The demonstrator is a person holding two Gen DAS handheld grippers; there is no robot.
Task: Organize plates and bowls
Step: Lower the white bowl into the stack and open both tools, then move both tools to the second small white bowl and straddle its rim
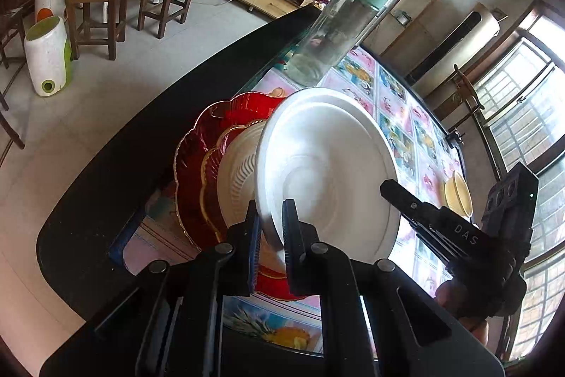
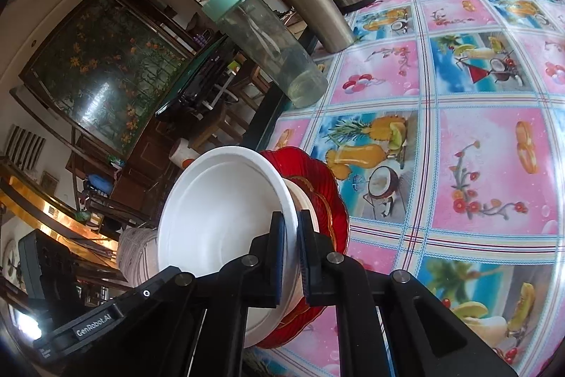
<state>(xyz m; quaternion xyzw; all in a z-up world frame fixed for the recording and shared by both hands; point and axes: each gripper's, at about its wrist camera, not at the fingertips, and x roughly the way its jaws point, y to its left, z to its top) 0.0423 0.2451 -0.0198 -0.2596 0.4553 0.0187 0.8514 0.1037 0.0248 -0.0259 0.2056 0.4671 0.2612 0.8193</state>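
A white deep plate is held tilted over a stack, and both grippers are shut on its rim. My left gripper pinches the near rim. My right gripper reaches in from the right and clamps the far right rim. In the right wrist view, the right gripper bites the white plate, and one finger of the left gripper comes in at lower left. Under it, a ribbed white bowl rests on scalloped red plates with gold edges, also visible as red plates.
A clear bottle with a mint lid stands just behind the stack, also visible as the bottle. Two steel flasks stand further back. A small yellow bowl sits on the fruit-print tablecloth. The dark table edge runs left of the stack.
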